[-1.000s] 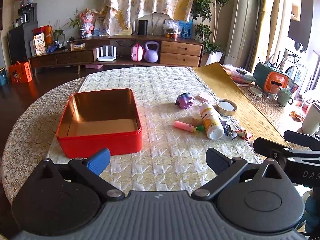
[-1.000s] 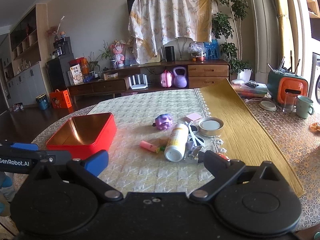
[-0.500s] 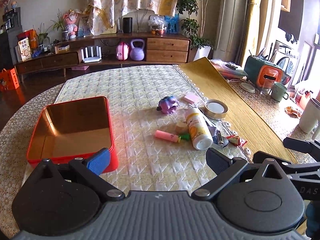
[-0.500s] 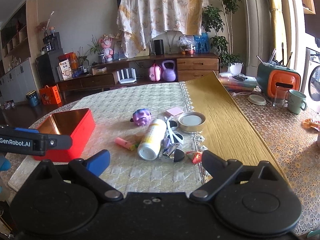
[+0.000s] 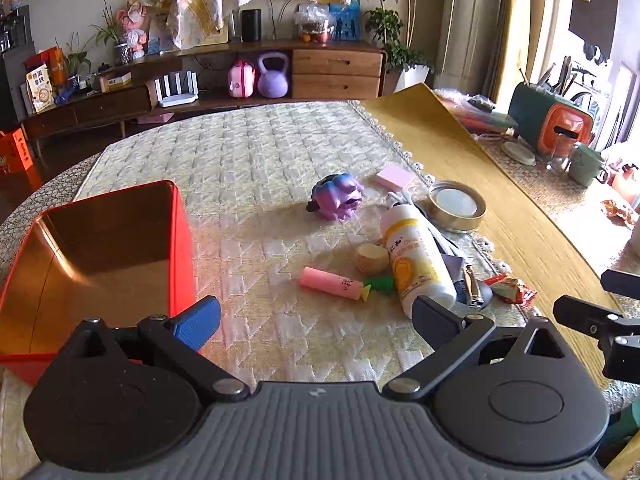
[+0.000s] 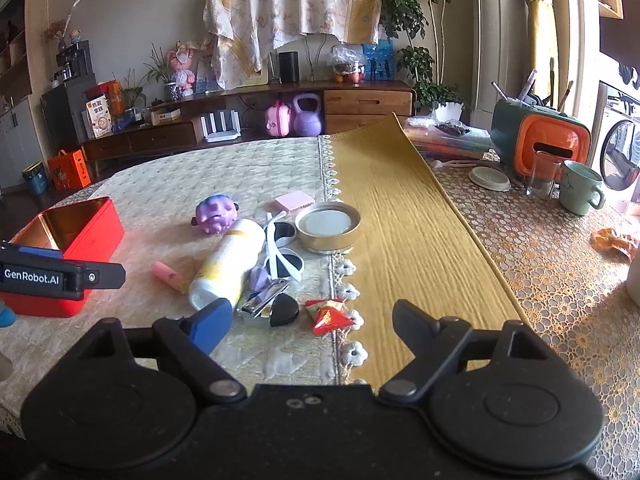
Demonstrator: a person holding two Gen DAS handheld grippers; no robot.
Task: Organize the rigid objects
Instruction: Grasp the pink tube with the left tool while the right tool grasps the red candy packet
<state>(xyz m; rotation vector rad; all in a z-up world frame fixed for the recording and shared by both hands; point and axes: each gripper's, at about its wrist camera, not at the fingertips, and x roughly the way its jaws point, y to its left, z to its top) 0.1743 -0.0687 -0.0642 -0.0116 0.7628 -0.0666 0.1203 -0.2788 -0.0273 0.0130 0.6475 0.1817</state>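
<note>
Red tin box (image 5: 182, 240): glossy metal, mirror-like gold inside
Table cover (image 5: 256, 168): quilted cream cloth, matt
Runner (image 6: 404, 216): ribbed mustard cloth
White bottle (image 5: 416, 258): smooth glossy plastic
Nail clipper (image 6: 262, 298): shiny metal
Candy wrapper (image 6: 329, 315): crinkly foil

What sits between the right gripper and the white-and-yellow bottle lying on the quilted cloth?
The right gripper, open, has no clear line: metal nail clippers and a black rounded piece lie against the white-and-yellow bottle's near end, with white sunglasses alongside it.
</note>
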